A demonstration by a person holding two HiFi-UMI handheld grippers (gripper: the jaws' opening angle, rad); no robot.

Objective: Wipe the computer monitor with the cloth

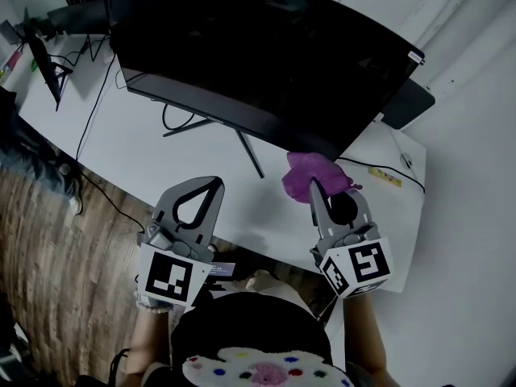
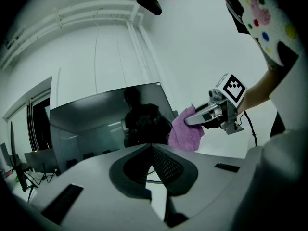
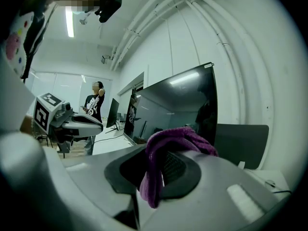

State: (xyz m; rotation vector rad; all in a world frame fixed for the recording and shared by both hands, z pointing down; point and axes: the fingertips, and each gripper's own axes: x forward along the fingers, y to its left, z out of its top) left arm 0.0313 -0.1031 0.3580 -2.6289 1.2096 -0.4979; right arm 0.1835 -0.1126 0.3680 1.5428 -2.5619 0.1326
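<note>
A large dark monitor (image 1: 266, 55) stands on the white desk (image 1: 129, 147), screen off. My right gripper (image 1: 313, 185) is shut on a purple cloth (image 1: 316, 174), which bunches over its tips just below the monitor's lower right edge. In the right gripper view the cloth (image 3: 161, 170) hangs between the jaws, with the monitor (image 3: 185, 107) ahead. My left gripper (image 1: 216, 182) is shut with nothing in it, over the desk's front edge below the monitor stand (image 1: 242, 145). The left gripper view shows the monitor (image 2: 103, 124) ahead and the cloth (image 2: 185, 133) in the right gripper (image 2: 190, 121).
Black cables (image 1: 97, 103) run across the desk and down over its left edge to the wooden floor (image 1: 48, 240). A second small screen (image 1: 44, 63) stands at the far left. A person (image 3: 94, 109) stands in the background of the right gripper view.
</note>
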